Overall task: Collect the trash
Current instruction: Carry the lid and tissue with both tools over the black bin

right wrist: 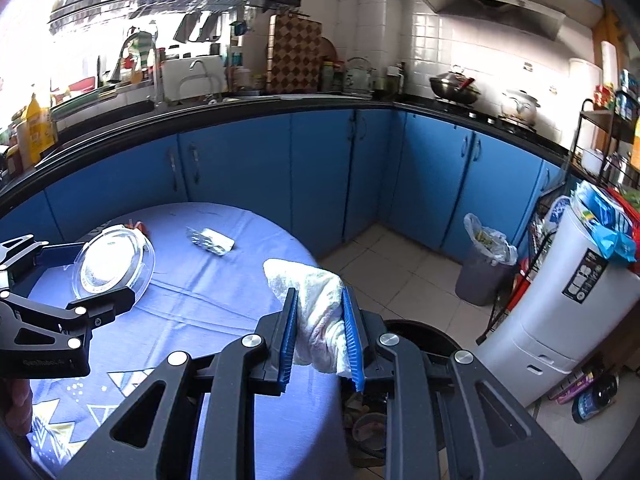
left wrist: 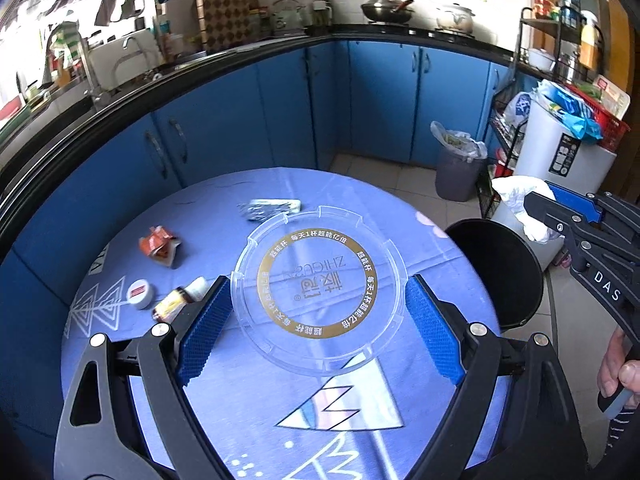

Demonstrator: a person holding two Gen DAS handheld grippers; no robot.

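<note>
Two loads held: my right gripper pinches the white tissue (black bin at 3 o'clock); I'd clear its rim before releasing, left gripper clamping the clear lid.

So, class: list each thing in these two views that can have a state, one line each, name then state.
left gripper: shut on the clear lid, held off the table.
clear lid: gripped at both edges.
right gripper: shut on the white tissue.
white tissue: crumpled, clamped between the pads.
black bin: open, beside the table.
grey bin: lined with a bag, holding rubbish.
orange wrapper: torn, lying on the table.
</note>
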